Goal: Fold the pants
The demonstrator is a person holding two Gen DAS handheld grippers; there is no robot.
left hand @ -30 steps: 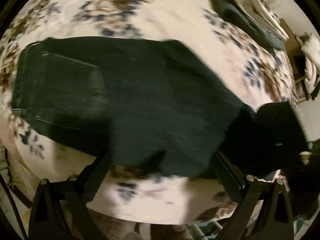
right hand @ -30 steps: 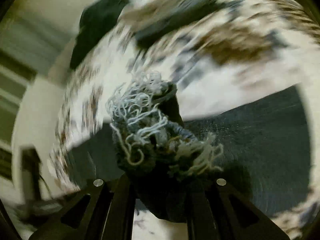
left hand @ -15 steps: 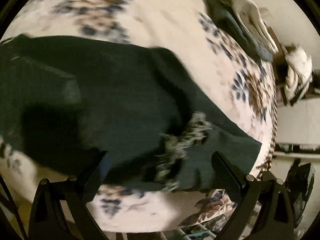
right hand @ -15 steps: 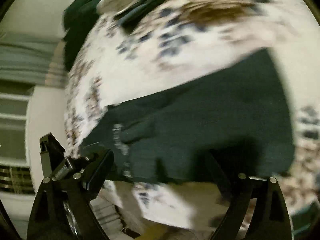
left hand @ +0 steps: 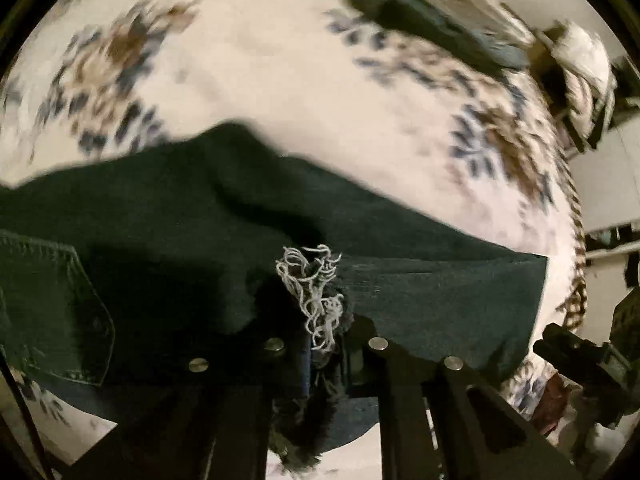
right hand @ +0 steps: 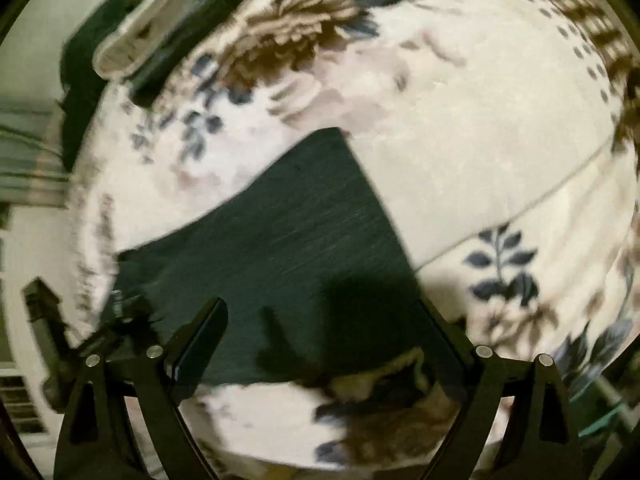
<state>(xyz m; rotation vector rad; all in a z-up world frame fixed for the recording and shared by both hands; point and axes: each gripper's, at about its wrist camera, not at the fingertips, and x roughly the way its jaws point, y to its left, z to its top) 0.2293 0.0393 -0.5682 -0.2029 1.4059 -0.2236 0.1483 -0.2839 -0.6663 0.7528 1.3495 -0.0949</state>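
1. Two grippers work over dark pants (left hand: pixel 200 216) spread on a floral bedspread (left hand: pixel 280 80).
2. In the left wrist view, the left gripper (left hand: pixel 324 344) is clamped tight on a frayed hem (left hand: pixel 316 292) of the pants, whose pale loose threads stick up just above the fingertips.
3. A stitched back pocket (left hand: pixel 52 308) lies at the left edge of that view, flat on the dark cloth.
4. The pants stretch across the bed from the left edge to a straight end at the right, with one raised wrinkle near the top middle.
5. In the right wrist view, the right gripper (right hand: pixel 324 344) stands wide, nothing between its fingers (right hand: pixel 200 340); it hangs over the near edge of the pants (right hand: pixel 280 240).
6. There the pants show as a flat dark panel with a sharp corner pointing up toward the middle of the bedspread (right hand: pixel 480 120).
7. The other gripper shows as a blurred dark shape at the lower left of the right wrist view, at the cloth's edge.
8. A pile of folded clothes (left hand: pixel 432 12) sits at the far edge of the bed, well apart from the pants.
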